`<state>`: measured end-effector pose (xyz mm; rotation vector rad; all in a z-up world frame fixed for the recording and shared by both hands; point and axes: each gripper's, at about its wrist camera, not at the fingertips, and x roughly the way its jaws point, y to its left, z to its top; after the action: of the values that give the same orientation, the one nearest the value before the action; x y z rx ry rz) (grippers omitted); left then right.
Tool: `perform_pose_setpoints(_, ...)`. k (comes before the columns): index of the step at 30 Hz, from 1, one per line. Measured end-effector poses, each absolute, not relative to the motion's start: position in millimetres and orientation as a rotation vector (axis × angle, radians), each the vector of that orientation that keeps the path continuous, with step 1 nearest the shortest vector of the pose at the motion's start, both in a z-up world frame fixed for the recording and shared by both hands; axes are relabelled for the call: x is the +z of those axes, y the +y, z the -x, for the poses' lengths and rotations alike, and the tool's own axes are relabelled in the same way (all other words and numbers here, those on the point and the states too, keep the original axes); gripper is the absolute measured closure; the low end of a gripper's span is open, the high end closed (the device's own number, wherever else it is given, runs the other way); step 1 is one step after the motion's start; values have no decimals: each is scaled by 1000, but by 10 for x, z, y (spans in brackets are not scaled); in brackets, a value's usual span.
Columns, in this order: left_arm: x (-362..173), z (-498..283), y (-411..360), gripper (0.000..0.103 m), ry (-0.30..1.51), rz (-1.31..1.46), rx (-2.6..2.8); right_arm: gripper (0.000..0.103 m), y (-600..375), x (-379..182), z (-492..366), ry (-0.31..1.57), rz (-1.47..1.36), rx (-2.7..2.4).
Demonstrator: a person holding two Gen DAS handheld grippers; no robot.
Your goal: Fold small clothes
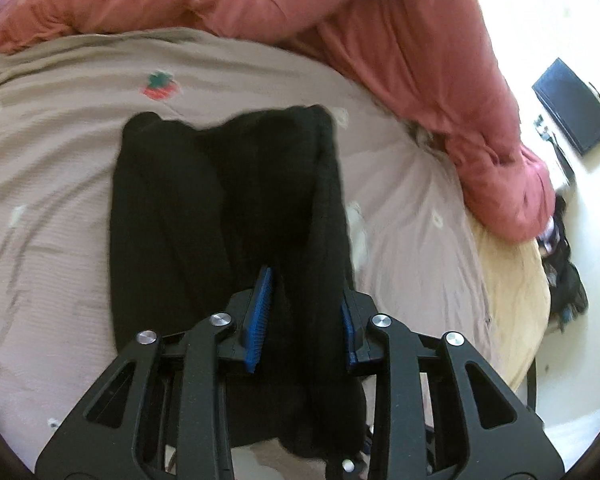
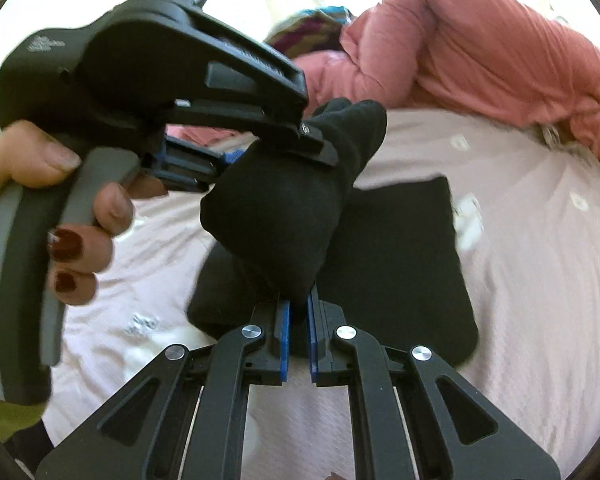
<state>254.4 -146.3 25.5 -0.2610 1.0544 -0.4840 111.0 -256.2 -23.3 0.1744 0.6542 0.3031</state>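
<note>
Count: 1 black garment (image 1: 220,208), 2 grippers (left (image 1: 305,320), right (image 2: 297,336)), 1 pink duvet (image 1: 260,0), 1 bedsheet (image 1: 48,184), 1 black case (image 1: 572,106).

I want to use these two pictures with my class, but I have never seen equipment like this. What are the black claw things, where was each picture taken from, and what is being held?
Each black claw is a hand-held gripper with two blue-padded fingers and a camera looking along them. The left wrist view shows the left gripper, jaws apart, with part of a black garment between them. The right wrist view shows the right gripper pinching a raised fold of that garment, the rest lying on the pale bedsheet. The person's hand squeezing the left gripper's handle appears there too. A pink duvet is bunched behind.
</note>
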Motion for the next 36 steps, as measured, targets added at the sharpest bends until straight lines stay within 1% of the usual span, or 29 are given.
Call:
perform_pose_setpoints(2, 224, -2525, -1451, 41, 1062, 292, -531, 97, -2702, -326, -1140, 697, -234, 291)
perform_pose_setpoints(6, 241, -2461, -1145, 42, 1018, 384, -527, 96, -2900, -448, -1148, 760, -360, 308)
perform_pose_setpoints(10, 251, -2370, -852, 42, 971, 372, -438, 94, -2945, -451, -1046, 782, -348, 301)
perform_pose_setpoints(11, 230, -2346, -776, 42, 965, 352, -404, 92, -2949, -441, -1019, 787, -343, 299)
perform_pose_setpoints(12, 209, -2322, -728, 42, 962, 334, -384, 87, -2948, -424, -987, 794, -332, 295)
perform_pose_setpoints(14, 143, -2266, -665, 42, 948, 268, -336, 87, -2984, -362, -899, 789, -304, 278)
perform_pose_setpoints(16, 55, -2232, -666, 42, 951, 216, -311, 80, -3052, -247, -829, 765, -297, 278)
perform_pose_setpoints(17, -27, -2212, -671, 42, 966, 205, -317, 70, -3081, -212, -805, 752, -293, 277)
perform_pose_setpoints(18, -90, -2195, -669, 42, 977, 204, -322, 64, -3111, -150, -802, 734, -285, 271)
perform_pose_setpoints(22, -221, -2112, -665, 41, 977, 206, -327, 61, -3198, 85, -853, 681, -277, 252)
perform_pose_setpoints(23, -218, -2093, -667, 41, 974, 203, -328, 55, -3209, 130, -907, 680, -274, 253)
perform_pose_setpoints(24, -213, -2072, -666, 41, 971, 196, -327, 53, -3211, 160, -966, 683, -265, 252)
perform_pose_setpoints(28, -148, -2025, -725, 41, 956, 145, -322, 52, -3221, 244, -1235, 690, -257, 242)
perform_pose_setpoints(30, -142, -1999, -752, 41, 951, 120, -322, 45, -3243, 277, -1378, 707, -262, 236)
perform_pose_setpoints(31, -142, -1995, -766, 41, 950, 112, -324, 45, -3252, 293, -1425, 713, -266, 235)
perform_pose_setpoints(33, -139, -1986, -785, 41, 947, 101, -326, 39, -3244, 289, -1569, 736, -262, 255)
perform_pose_setpoints(36, -138, -1985, -784, 41, 949, 95, -329, 38, -3226, 226, -1799, 782, -242, 262)
